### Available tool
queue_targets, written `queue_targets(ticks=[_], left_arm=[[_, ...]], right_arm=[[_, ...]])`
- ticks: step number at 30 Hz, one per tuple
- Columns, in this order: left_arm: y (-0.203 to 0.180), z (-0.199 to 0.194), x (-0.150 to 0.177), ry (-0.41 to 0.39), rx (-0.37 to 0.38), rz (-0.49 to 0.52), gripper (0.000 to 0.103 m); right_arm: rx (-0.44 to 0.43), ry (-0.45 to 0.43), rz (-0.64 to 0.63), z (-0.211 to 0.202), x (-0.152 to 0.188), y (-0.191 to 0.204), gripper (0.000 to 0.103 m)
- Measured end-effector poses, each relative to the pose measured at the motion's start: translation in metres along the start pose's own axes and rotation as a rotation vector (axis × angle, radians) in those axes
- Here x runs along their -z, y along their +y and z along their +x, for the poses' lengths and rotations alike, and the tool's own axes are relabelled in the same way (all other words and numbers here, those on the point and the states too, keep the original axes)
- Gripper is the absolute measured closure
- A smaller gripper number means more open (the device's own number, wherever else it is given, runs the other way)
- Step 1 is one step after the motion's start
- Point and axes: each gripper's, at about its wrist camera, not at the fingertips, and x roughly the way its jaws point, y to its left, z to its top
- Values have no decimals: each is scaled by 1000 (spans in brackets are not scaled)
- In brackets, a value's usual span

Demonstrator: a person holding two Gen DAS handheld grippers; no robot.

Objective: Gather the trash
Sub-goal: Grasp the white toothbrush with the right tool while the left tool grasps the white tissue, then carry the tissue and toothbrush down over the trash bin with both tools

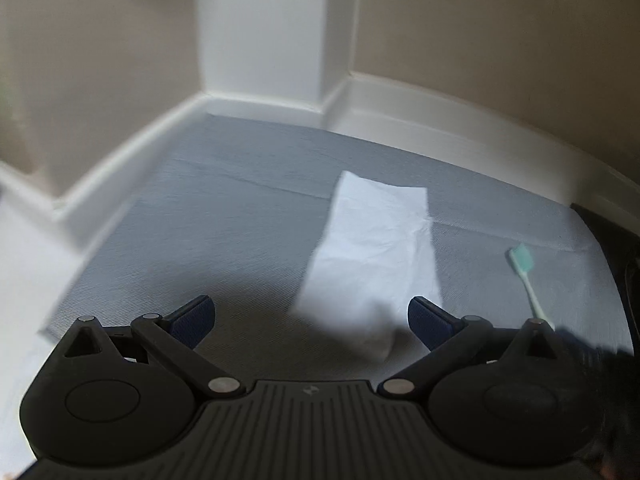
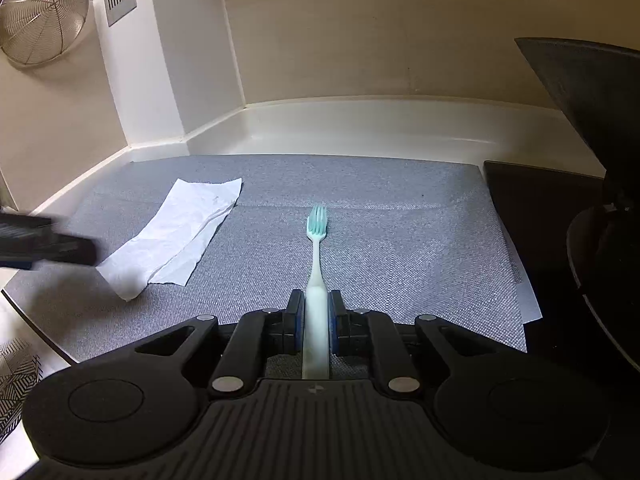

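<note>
A white crumpled paper napkin lies on the grey mat; it also shows in the right wrist view. My left gripper is open, its jaws wide apart, just short of the napkin's near end, which lies between the fingertips. My right gripper is shut on the handle of a toothbrush with a teal head, which points forward over the mat. The toothbrush also shows at the right of the left wrist view. The left gripper shows blurred at the left of the right wrist view.
White baseboards and beige walls bound the mat at the back and left. A black surface and a dark round object stand to the right. A wire mesh strainer hangs on the left wall.
</note>
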Motion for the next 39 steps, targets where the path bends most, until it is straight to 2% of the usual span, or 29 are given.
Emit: queue_targets(ticks=[6, 10, 11, 13, 14, 15, 16, 17, 20, 22, 25, 30, 34, 39], left_arm=[[-41, 36, -21, 64, 65, 32, 0], [-61, 52, -18, 119, 4, 111, 0], [-61, 55, -17, 121, -7, 105, 4], [-56, 52, -17, 99, -16, 60, 20], [-53, 49, -18, 83, -27, 49, 50], [-49, 47, -21, 85, -22, 39, 92], [-44, 47, -23, 100, -20, 16, 102], [-38, 46, -25, 107, -17, -16, 101], [-21, 26, -25, 21, -50, -64, 102], [-9, 9, -22, 4, -28, -109, 102], [2, -26, -9, -37, -17, -113, 102], [24, -91, 40, -90, -20, -120, 102], [56, -139, 81, -105, -30, -176, 102], [98, -193, 146, -99, -121, -234, 102]], right_arm=[[-4, -1, 18, 0, 1, -2, 89], [-6, -1, 27, 0, 1, -3, 89], [-7, -2, 30, 0, 1, -3, 89], [-7, -1, 31, 0, 1, -3, 89], [-7, -1, 32, 0, 1, -3, 89], [-7, -1, 32, 0, 1, -3, 89], [-8, -2, 35, 0, 1, -3, 89], [-9, -2, 37, 0, 1, -3, 89], [-12, -7, 48, -1, 1, -4, 89], [-30, -20, 57, -3, 1, -5, 89], [-58, -64, 43, -9, 1, -1, 89], [-92, -93, 36, -12, 2, 0, 89], [-108, -92, 46, -13, 1, -1, 89], [-152, -86, 32, -22, 3, 7, 89]])
